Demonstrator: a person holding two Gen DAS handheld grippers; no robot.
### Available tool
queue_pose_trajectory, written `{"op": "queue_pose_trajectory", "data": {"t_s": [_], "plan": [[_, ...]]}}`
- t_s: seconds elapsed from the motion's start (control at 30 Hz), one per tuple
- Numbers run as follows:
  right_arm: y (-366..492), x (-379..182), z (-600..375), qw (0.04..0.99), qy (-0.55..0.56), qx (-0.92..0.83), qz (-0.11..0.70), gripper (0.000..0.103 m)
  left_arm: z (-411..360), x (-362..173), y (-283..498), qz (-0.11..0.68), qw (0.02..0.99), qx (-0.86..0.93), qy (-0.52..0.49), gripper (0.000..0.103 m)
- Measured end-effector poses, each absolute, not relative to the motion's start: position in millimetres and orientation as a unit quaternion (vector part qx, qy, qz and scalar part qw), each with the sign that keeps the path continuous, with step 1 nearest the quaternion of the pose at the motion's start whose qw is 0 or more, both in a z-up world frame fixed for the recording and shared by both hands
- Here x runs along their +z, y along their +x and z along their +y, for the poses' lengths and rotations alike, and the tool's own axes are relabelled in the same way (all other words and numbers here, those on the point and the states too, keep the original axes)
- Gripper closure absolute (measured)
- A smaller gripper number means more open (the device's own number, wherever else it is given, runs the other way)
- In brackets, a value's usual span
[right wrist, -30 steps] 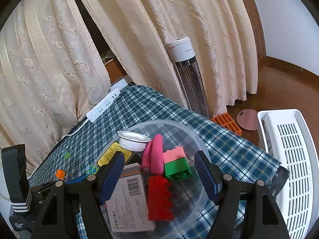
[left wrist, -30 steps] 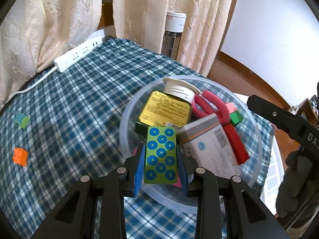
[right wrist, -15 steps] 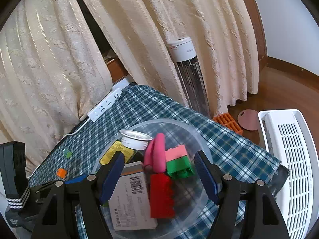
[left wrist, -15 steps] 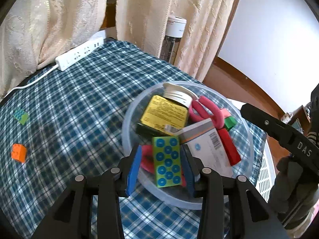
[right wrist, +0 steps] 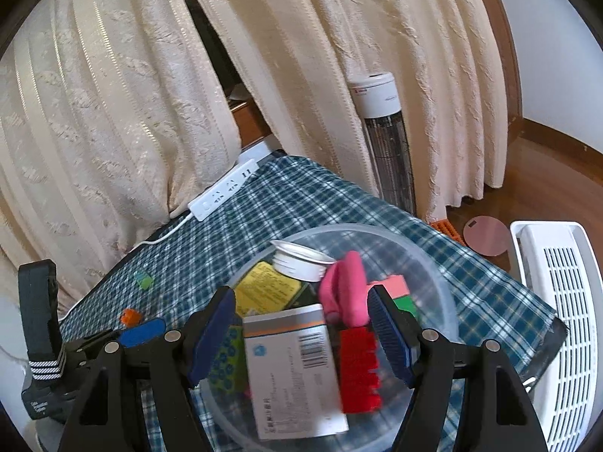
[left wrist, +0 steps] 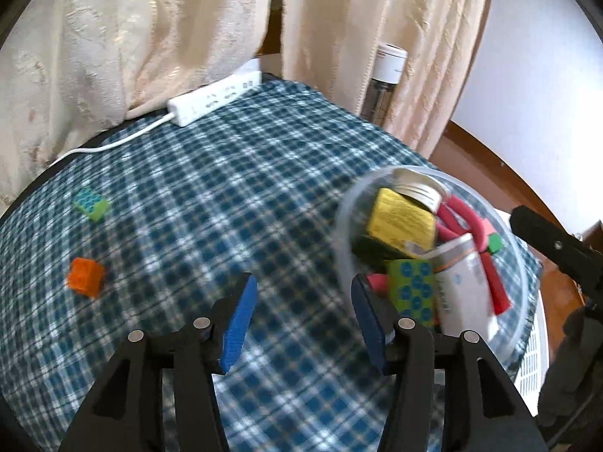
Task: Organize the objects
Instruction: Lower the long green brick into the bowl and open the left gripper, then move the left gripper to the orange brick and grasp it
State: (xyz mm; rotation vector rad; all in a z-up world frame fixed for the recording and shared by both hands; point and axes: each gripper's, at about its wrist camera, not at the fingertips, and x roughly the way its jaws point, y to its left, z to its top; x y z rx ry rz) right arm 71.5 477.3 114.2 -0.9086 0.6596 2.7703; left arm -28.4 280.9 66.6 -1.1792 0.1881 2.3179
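Both claws gape empty: the left claw (left wrist: 303,314) hovers over the checked surface (left wrist: 226,173) beside the clear bowl (left wrist: 341,226), where the dotted green block (left wrist: 410,288) seemingly lies; the right claw (right wrist: 301,333) hangs above that bowl

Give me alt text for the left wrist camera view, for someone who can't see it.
The open, empty left gripper hangs over a blue plaid tablecloth, beside a clear plastic bowl packed with a yellow-labelled bottle, a boxed carton and toy blocks. An orange block and a green block lie loose on the cloth; a white power strip sits by the curtains.
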Motion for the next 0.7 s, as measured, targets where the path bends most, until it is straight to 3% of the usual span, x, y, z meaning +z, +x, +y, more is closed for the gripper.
{"op": "queue_pose_trajectory", "data": {"t_s": [0.7], "plan": [[24,119,393,0.002,-0.328,0.931,0.162,0.026,168,52,-80,0.042,0.147,0.887,-0.437,0.047]]}}
